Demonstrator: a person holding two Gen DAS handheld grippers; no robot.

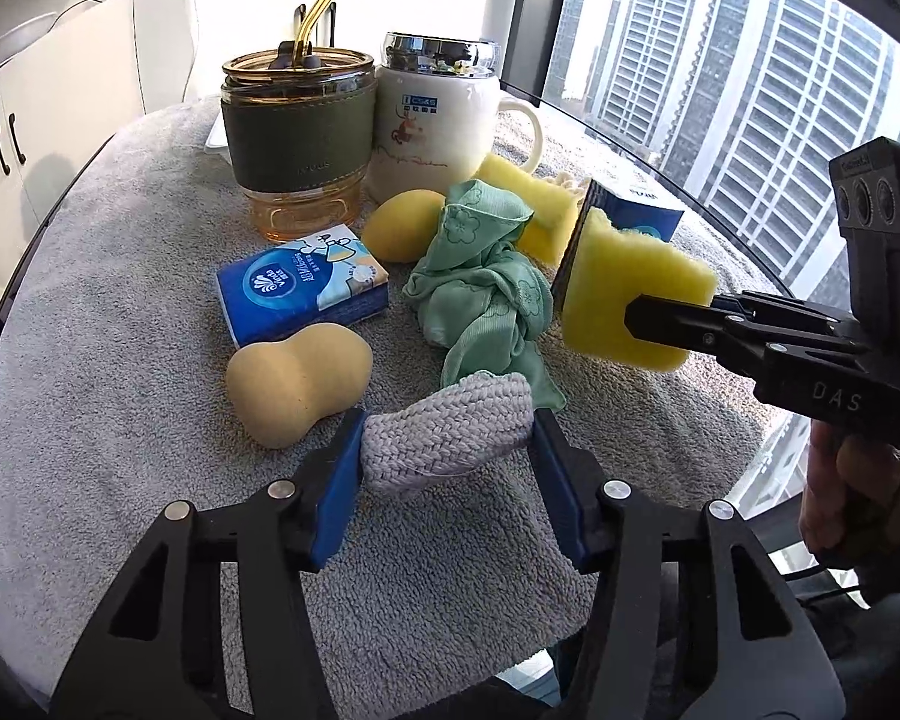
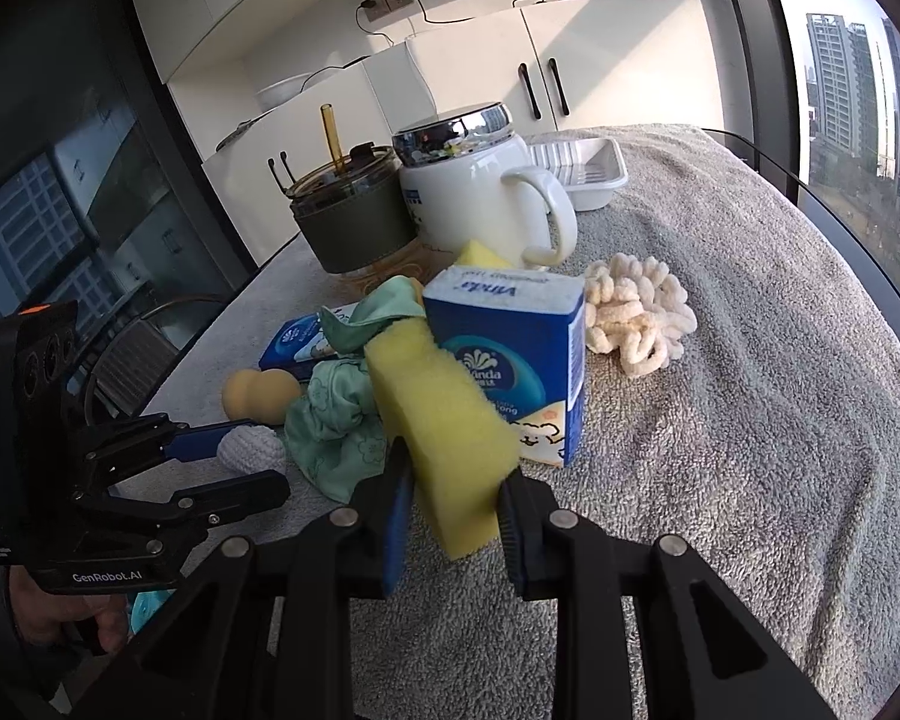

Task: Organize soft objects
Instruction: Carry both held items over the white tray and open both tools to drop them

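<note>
Knit cloth (image 1: 450, 438) | crosswise, clamped in left gripper (image 1: 447, 450) | sponge (image 2: 444, 444) pinched in right gripper (image 2: 453, 516) | table's near edge

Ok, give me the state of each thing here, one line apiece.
Left gripper: fingers closed on the grey knit cloth.
Right gripper: shut on a yellow sponge.
Green cloth: crumpled, loose.
Mug: upright, lidded.
Glass cup: upright, lid and straw in.
Tray: looks empty.
</note>
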